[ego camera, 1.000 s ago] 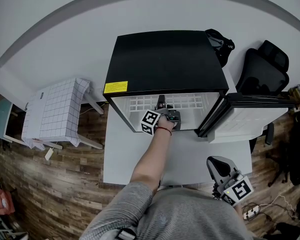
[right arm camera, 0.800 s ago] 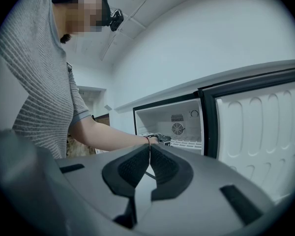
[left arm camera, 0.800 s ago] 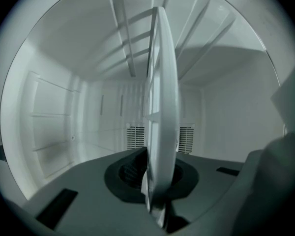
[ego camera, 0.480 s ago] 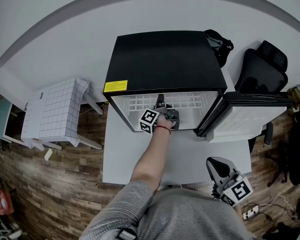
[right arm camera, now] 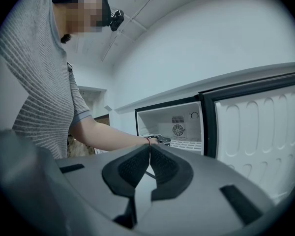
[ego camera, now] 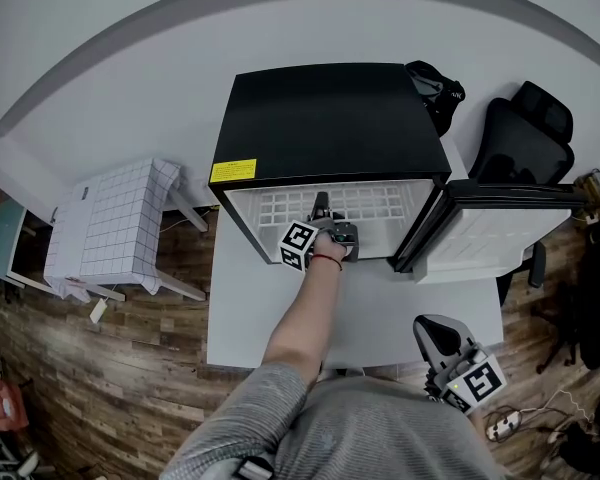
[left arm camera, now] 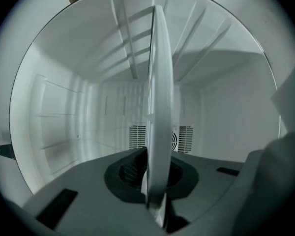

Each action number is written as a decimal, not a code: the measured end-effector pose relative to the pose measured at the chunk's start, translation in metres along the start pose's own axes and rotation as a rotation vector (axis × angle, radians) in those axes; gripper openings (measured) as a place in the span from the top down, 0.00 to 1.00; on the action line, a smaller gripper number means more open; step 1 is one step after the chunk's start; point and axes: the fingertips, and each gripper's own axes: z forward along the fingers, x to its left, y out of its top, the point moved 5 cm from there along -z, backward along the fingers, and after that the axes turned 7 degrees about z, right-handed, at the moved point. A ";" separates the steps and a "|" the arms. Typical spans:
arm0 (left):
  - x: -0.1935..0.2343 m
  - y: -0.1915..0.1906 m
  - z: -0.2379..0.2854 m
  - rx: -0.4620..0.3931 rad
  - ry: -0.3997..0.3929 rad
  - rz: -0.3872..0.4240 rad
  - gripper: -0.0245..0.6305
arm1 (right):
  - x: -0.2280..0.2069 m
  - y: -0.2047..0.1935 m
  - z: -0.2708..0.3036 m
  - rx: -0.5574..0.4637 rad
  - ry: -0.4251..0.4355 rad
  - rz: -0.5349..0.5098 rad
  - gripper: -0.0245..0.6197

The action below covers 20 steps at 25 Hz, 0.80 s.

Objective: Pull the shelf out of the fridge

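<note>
The left gripper (ego camera: 322,211) reaches level into the fridge's open front, its jaws clamped on the front edge of the white wire shelf (ego camera: 365,206). In the left gripper view (left arm camera: 155,170) that shelf (left arm camera: 160,82) runs edge-on as a pale band straight up from between the pads, with the fridge's white inner walls and a rear vent behind it. The shelf lies inside the fridge (ego camera: 330,118), its grid showing just under the front edge of the black top. The person's arm (ego camera: 305,313) stretches to it from in front of the fridge. The door (ego camera: 500,230) stands swung open at the fridge's right. The right gripper (ego camera: 435,330) hangs well in front of the fridge, below the door, over the white table (ego camera: 380,313); its jaws (right arm camera: 148,154) are pressed together with nothing between them
</note>
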 end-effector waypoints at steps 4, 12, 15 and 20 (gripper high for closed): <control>0.000 0.000 -0.004 0.007 0.000 0.003 0.91 | 0.006 -0.001 -0.001 -0.001 0.018 0.002 0.94; -0.001 -0.003 -0.014 0.018 -0.004 0.008 0.91 | 0.010 -0.004 -0.008 -0.005 0.014 0.000 0.94; -0.001 -0.003 -0.017 0.020 -0.003 0.005 0.91 | 0.010 -0.003 -0.006 -0.006 0.017 0.000 0.94; -0.001 -0.004 -0.025 0.021 -0.006 0.002 0.91 | 0.013 -0.003 -0.004 -0.007 0.031 -0.001 0.94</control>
